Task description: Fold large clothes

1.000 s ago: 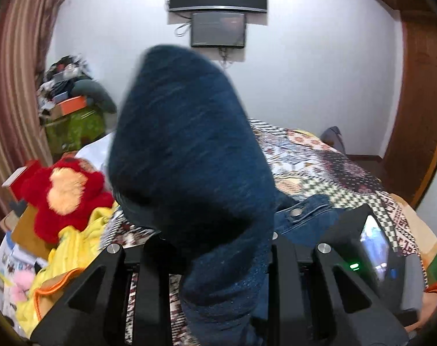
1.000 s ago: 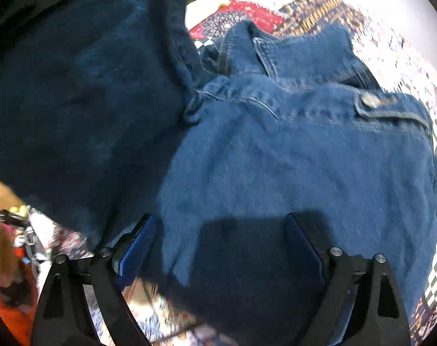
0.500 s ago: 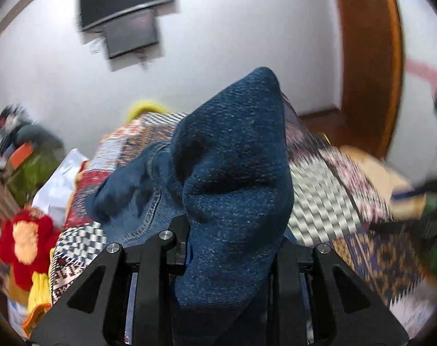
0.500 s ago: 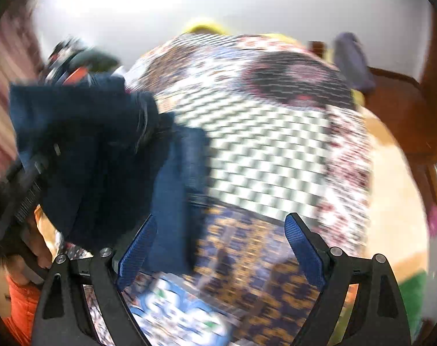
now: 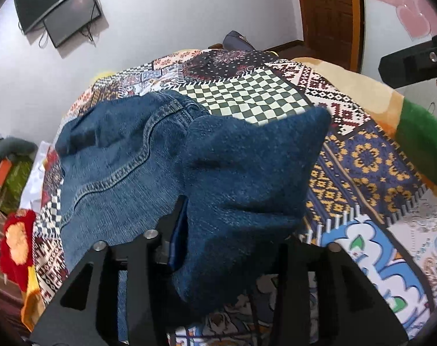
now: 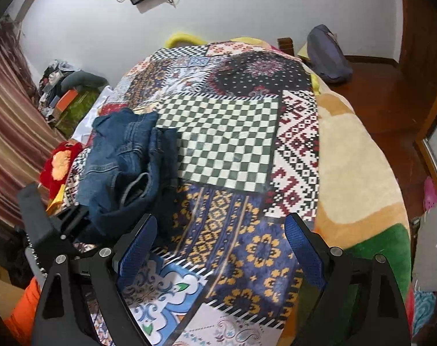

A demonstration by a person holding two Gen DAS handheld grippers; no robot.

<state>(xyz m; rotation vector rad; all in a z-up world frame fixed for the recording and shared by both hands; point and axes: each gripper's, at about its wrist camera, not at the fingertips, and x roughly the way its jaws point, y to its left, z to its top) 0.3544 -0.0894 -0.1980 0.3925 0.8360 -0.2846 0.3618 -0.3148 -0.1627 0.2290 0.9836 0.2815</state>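
Note:
A blue denim jacket (image 5: 123, 167) lies bunched on the left side of the patchwork bedspread (image 5: 247, 98). My left gripper (image 5: 230, 236) is shut on a fold of the jacket (image 5: 247, 173) that stands up in front of the camera. In the right wrist view the jacket (image 6: 123, 167) sits left of centre, and the left gripper (image 6: 59, 230) shows at its near edge. My right gripper (image 6: 221, 248) is open and empty, held above the bedspread (image 6: 227, 141) to the right of the jacket.
A red and orange plush toy (image 6: 59, 164) lies off the bed's left edge. Boxes and clutter (image 6: 68, 95) stand by the striped curtain. A dark bag (image 6: 328, 54) sits at the bed's far right corner. A wooden door (image 5: 328, 14) is at the right.
My right gripper has pulled back off the jacket and now looks over the bed, open and empty. My left gripper has swung right and lowered, still holding the denim fold.

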